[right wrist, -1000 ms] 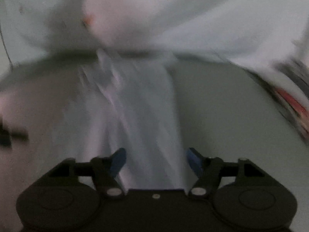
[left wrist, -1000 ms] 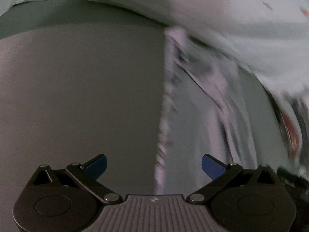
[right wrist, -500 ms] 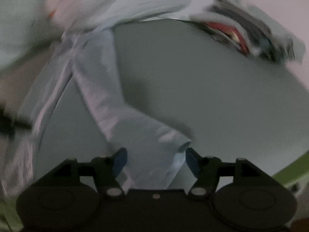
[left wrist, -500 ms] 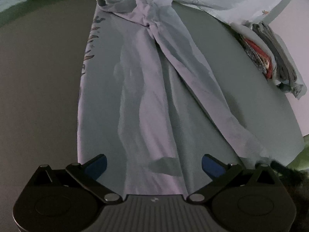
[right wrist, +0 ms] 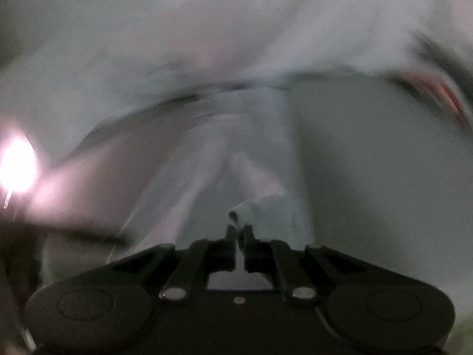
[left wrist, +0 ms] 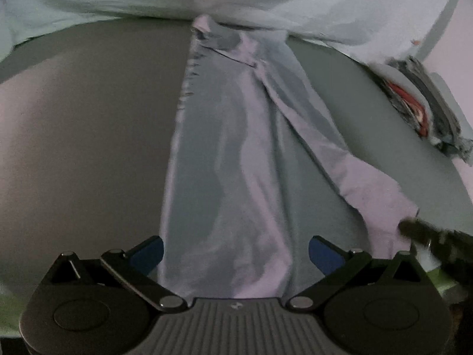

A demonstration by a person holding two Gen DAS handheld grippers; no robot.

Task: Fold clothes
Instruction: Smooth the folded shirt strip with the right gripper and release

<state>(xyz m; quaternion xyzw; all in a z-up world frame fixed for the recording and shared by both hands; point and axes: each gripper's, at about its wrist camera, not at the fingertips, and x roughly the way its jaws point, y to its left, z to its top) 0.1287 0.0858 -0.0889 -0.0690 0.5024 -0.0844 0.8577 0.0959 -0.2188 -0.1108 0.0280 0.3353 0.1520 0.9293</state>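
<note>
The pale lilac shirt lay lengthwise on the grey table, its collar at the far end, its near hem between the wide-spread blue pads of the left gripper, and one sleeve trailing to the near right. A stack of folded clothes sat at the far right. In the blurred right wrist view, the right gripper was pinched narrow on a fold of the shirt
</note>
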